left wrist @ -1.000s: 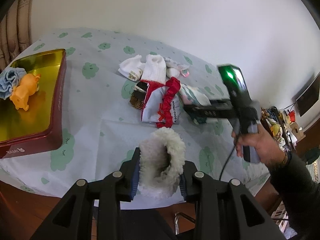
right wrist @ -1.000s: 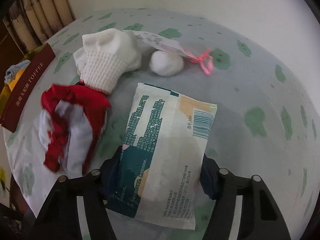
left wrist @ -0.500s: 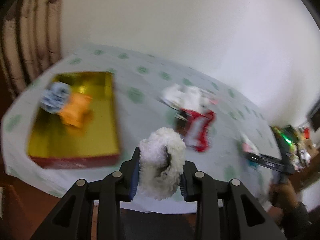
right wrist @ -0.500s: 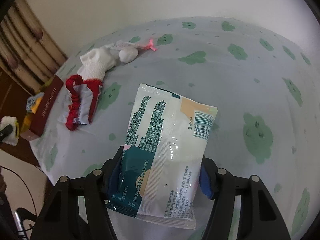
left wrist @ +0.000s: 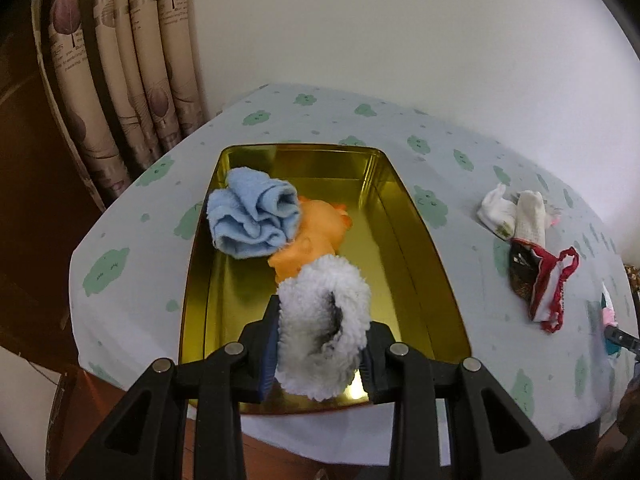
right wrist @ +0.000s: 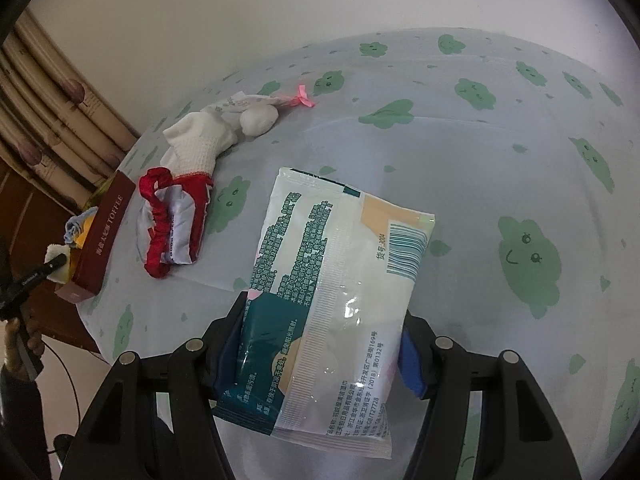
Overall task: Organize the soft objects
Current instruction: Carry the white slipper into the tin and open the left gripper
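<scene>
My left gripper (left wrist: 320, 344) is shut on a fluffy white sock (left wrist: 324, 324) and hangs over the near end of a gold tin tray (left wrist: 424, 240). Inside the tray lie a rolled blue cloth (left wrist: 252, 216) and an orange soft toy (left wrist: 316, 236). My right gripper (right wrist: 320, 356) is shut on a white and teal wipes packet (right wrist: 332, 280), held above the cloud-print tablecloth (right wrist: 480, 152). On the cloth, left of the packet, lie a red-trimmed white garment (right wrist: 172, 224), a white knit sock (right wrist: 196, 144) and a small white ball (right wrist: 258, 118).
A curtain (left wrist: 120, 80) hangs behind the table's left corner. The tin's dark red side (right wrist: 102, 240) faces the right wrist view, with the left gripper and a hand beside it. White socks (left wrist: 516, 216) and a dark pouch (left wrist: 520, 276) lie right of the tray.
My left gripper has swung left with the fluffy sock, from the pile of clothes to over the gold tray. The right gripper pulled back from the pile with the packet, then held still.
</scene>
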